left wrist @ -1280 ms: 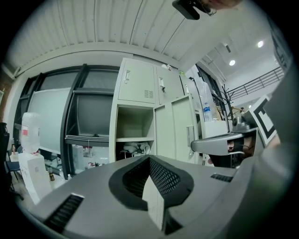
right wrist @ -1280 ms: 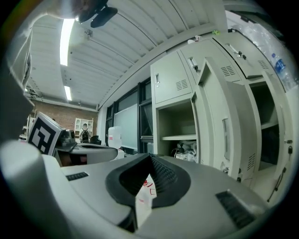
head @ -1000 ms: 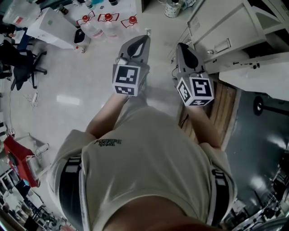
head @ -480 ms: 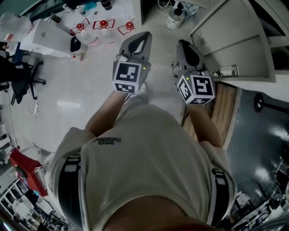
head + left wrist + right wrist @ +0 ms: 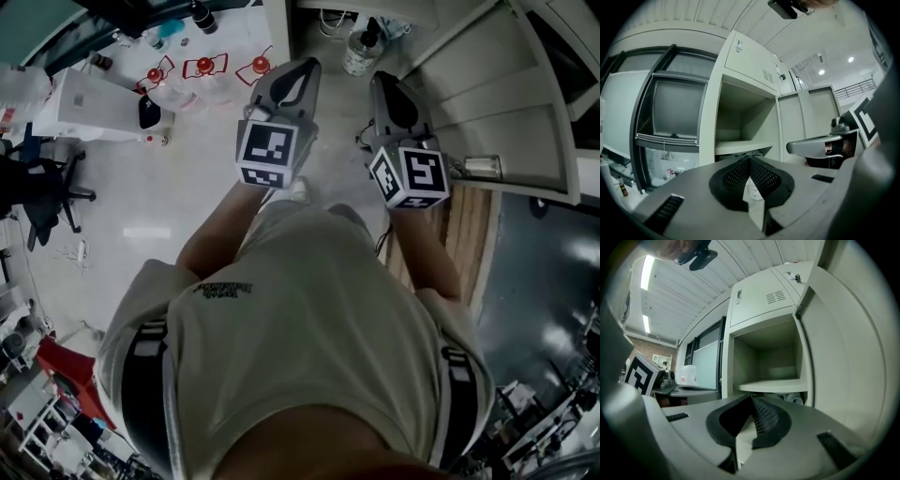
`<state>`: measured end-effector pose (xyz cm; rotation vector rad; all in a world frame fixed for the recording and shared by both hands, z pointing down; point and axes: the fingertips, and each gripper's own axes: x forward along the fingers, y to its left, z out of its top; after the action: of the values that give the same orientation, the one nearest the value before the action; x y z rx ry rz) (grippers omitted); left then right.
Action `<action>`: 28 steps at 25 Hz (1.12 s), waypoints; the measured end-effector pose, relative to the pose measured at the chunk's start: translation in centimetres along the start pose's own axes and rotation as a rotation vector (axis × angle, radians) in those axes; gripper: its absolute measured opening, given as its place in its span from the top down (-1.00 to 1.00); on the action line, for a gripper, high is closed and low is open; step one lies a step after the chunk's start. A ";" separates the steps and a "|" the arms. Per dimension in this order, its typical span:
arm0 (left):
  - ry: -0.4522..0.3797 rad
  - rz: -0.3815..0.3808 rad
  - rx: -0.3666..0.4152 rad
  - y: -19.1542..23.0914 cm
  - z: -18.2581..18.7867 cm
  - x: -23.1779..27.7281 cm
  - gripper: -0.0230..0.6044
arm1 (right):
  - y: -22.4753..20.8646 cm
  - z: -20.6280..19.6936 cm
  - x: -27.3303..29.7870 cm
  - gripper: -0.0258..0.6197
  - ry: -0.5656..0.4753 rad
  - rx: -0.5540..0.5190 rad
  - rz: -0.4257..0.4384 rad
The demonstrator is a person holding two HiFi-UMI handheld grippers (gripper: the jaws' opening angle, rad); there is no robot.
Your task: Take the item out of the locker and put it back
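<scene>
Left gripper (image 5: pixel 750 160) & right gripper (image 5: pixel 751 398) were held pressed shut, empty, before the open locker (image 5: pixel 761 301), item (image 5: pixel 794 399) part-seen under its shelf (image 5: pixel 773 386); approached w/ jaws unopened, it could be knocked over.

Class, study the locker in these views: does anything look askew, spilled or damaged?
Nothing stands out. The locker has its door standing open, its shelf sits level, and no spill or damage shows on it.
</scene>
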<state>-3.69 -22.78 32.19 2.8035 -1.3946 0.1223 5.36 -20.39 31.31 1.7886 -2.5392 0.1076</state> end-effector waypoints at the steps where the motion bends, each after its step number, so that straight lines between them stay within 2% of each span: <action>1: 0.002 -0.003 0.001 0.0 0.0 0.1 0.88 | -0.1 0.1 0.1 0.91 -0.001 -0.003 -0.003; 13: 0.011 -0.009 0.001 -1.1 0.4 1.5 0.88 | -1.5 0.0 0.7 0.91 0.019 -0.003 0.013; 18: 0.013 0.005 -0.016 -1.4 0.4 1.9 0.88 | -2.0 -0.4 0.9 0.91 0.030 0.004 0.028; 28: 0.023 0.026 0.002 -1.1 -0.1 2.4 0.88 | -2.2 -1.0 1.8 0.91 0.034 0.005 0.038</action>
<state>-1.35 -24.04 32.47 2.7765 -1.4275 0.1558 6.86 -22.75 32.50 1.7258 -2.5525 0.1445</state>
